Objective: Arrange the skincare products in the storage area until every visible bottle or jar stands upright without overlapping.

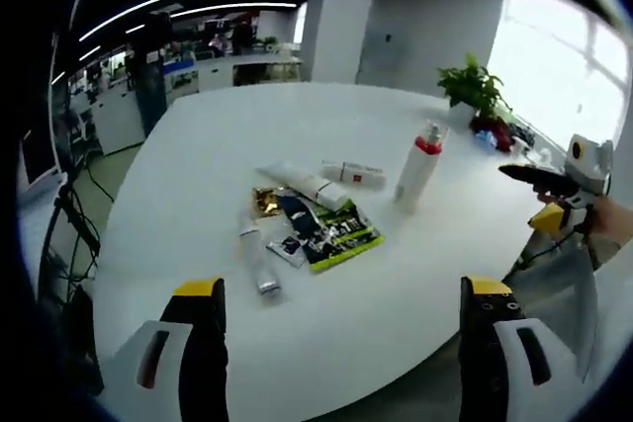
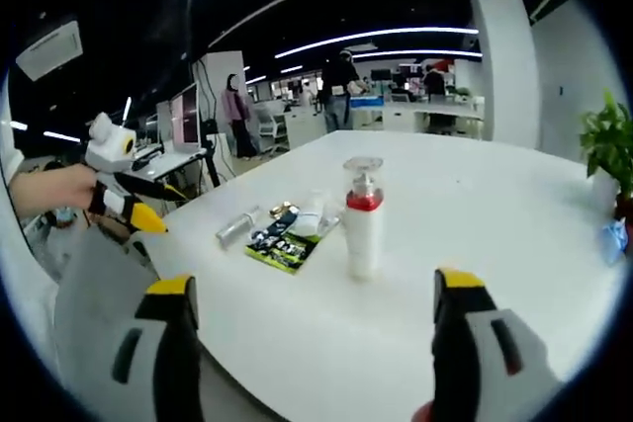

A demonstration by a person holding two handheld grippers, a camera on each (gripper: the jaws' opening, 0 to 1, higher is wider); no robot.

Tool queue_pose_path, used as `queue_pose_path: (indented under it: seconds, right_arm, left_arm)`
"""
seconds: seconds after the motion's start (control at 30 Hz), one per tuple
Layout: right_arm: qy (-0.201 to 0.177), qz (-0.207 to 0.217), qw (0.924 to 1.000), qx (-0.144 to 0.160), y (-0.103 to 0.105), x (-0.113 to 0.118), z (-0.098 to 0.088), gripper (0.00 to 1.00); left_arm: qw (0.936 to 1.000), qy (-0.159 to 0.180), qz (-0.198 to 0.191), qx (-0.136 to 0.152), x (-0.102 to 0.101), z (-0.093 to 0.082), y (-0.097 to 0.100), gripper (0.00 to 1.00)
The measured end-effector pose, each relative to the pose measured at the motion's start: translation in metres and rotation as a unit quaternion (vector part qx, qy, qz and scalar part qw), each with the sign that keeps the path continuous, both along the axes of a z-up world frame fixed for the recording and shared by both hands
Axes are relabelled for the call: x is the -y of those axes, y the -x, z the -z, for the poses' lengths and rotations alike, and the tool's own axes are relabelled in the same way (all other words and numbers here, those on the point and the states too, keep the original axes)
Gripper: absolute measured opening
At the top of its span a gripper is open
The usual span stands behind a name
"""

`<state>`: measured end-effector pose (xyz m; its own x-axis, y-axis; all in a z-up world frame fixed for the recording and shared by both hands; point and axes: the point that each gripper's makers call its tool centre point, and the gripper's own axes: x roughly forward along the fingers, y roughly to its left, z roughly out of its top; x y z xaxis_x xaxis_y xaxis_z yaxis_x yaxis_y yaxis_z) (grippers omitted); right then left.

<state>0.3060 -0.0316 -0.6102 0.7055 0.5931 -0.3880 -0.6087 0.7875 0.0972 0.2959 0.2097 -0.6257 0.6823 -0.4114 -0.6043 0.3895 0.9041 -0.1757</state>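
In the left gripper view the left gripper (image 1: 341, 308) has its jaws spread wide with nothing between them, held back over the near edge of the white table (image 1: 198, 145). The right gripper (image 2: 312, 308) in the right gripper view is likewise spread and empty, short of its own table edge.

As a judgement, the task is barely begun. Only the white pump bottle with a red collar (image 1: 419, 165) stands upright, towards the table's middle. The rest lies flat in a loose cluster just beside it: a long white tube (image 1: 307, 185), a white box with a red mark (image 1: 354, 173), a silver tube (image 1: 259, 262), a gold sachet (image 1: 265, 201) and a green-and-black packet (image 1: 334, 232), several touching or overlapping. Standing these up and spacing them apart is all still to do.

The left gripper view looks down on the cluster and separates its pieces, and it catches the right gripper at its right edge (image 1: 554, 195). The right gripper view sees the bottle (image 2: 363, 216) close, with the cluster low and foreshortened behind it, and shows the left gripper (image 2: 124, 190) held in a hand (image 2: 49, 190), plus people standing at far desks.
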Motion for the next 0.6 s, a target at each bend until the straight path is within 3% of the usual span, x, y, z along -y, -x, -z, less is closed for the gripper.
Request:
queue_pose_path:
  seconds: [0.2, 0.6]
  right_arm:
    - [0.009, -0.003, 0.9999, -0.005, 0.003, 0.0, 0.005, 0.99]
    - [0.009, 0.036, 0.9993, -0.009, -0.002, 0.005, 0.008, 0.99]
  left_arm:
    - [1.0, 0.005, -0.002, -0.001, 0.006, -0.006, -0.011, 0.97]
    - [0.9992, 0.014, 0.018, -0.031, 0.015, 0.006, -0.034, 0.94]
